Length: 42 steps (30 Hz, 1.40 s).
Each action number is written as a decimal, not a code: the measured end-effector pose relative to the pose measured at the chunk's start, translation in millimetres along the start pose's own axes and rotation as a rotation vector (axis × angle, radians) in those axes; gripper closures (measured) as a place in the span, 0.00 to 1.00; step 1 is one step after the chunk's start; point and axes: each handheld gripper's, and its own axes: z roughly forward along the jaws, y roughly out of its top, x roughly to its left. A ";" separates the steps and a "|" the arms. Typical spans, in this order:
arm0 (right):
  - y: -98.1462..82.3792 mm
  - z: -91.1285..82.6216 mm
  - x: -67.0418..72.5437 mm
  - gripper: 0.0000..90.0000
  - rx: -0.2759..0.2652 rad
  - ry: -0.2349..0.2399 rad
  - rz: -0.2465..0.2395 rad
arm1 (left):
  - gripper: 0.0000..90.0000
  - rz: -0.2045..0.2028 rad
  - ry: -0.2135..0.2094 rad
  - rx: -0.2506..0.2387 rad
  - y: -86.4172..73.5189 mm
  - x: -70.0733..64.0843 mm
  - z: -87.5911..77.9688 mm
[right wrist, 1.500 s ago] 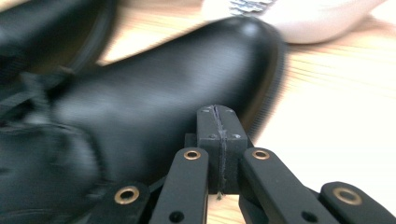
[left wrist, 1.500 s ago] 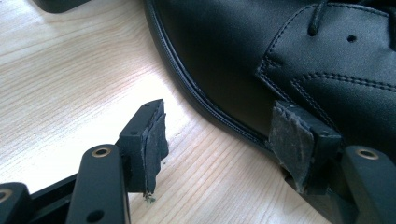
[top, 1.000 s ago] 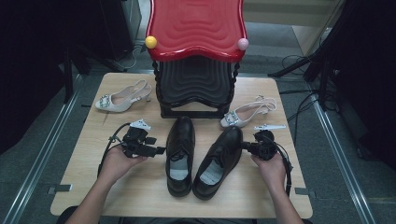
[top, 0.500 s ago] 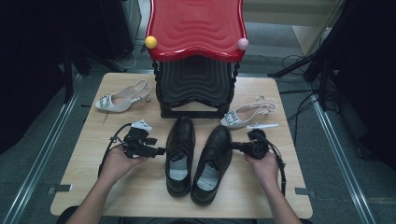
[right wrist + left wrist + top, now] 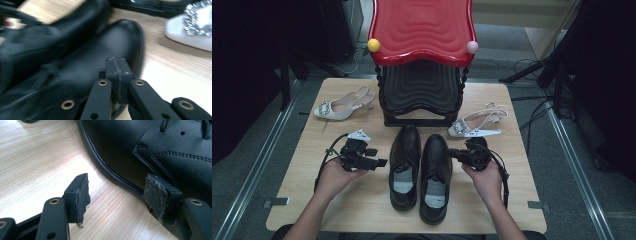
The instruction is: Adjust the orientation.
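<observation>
Two black leather shoes lie side by side on the wooden table [image 5: 362, 210], toes pointing away: the left shoe [image 5: 405, 165] and the right shoe [image 5: 435, 175]. My left gripper [image 5: 381, 162] rests just left of the left shoe, open; in the left gripper view its fingers [image 5: 79, 195] bracket bare wood beside that shoe's edge [image 5: 150, 150]. My right gripper [image 5: 453, 153] is shut, its closed tip against the right shoe's outer side. In the right gripper view the gripper [image 5: 116, 67] has its pads pressed together in front of the black shoe [image 5: 82, 67].
A red stool [image 5: 422, 30] stacked on a black one [image 5: 422, 92] stands at the table's far middle. A white heeled sandal [image 5: 343, 106] lies far left, another [image 5: 477, 126] far right, close to my right gripper, its jewelled toe [image 5: 197, 32] in the right gripper view.
The right shoe, which lay angled to the right, has been pushed left and now lies parallel against the left shoe. My right gripper moved left with it. The left gripper stayed put.
</observation>
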 end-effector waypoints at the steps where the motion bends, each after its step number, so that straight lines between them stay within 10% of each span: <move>1: 0.0 0.0 0.0 1.00 0.000 0.000 0.000 | 0.41 -0.001 0.001 0.000 -0.2 0.1 -0.3; 9: -16.1 -32.8 44.9 1.00 0.003 0.093 -0.081 | 0.41 -0.004 0.002 -0.005 0.3 -0.7 0.0; 19: -40.2 -29.5 78.6 1.00 0.084 0.197 -0.163 | 0.41 0.004 -0.001 -0.001 3.9 0.6 2.7; 25: -43.4 -10.9 70.7 1.00 0.142 0.157 -0.151 | 0.41 0.007 -0.003 0.004 4.6 -0.2 4.1; 42: -32.5 -3.0 54.9 1.00 0.077 0.170 -0.129 | 0.41 0.017 -0.006 0.014 5.0 -2.0 6.4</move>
